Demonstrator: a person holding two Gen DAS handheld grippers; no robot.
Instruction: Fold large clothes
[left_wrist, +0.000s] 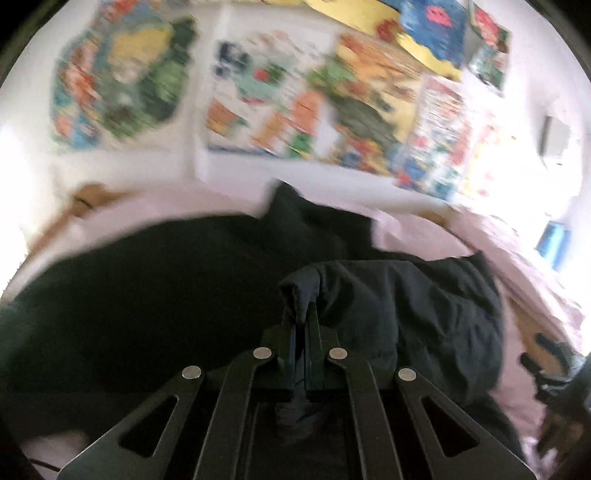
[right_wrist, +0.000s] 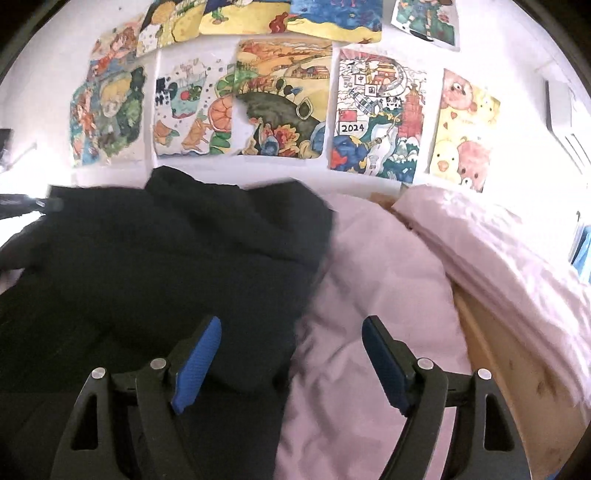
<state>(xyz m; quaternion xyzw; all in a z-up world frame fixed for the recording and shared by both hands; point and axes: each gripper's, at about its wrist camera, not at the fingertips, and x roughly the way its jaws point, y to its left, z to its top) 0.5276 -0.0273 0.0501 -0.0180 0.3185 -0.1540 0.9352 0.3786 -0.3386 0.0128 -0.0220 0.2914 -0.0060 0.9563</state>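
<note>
A large dark garment (left_wrist: 155, 295) lies spread over a pale pink bed cover (left_wrist: 517, 266). My left gripper (left_wrist: 303, 314) is shut on a fold of the garment's dark fabric (left_wrist: 399, 306), which drapes off to the right of the fingers. The left view is motion-blurred. In the right wrist view the same garment (right_wrist: 166, 258) covers the left half of the bed. My right gripper (right_wrist: 291, 325) is open and empty, with blue pads (right_wrist: 197, 363), hovering above the garment's right edge and the pink cover (right_wrist: 369, 280).
A white wall with several colourful drawings (right_wrist: 280, 107) rises behind the bed. A wooden bed frame edge (right_wrist: 491, 350) runs along the right. A bunched pink quilt (right_wrist: 498, 243) lies at the right. A dark object (left_wrist: 554, 362) sits at the far right.
</note>
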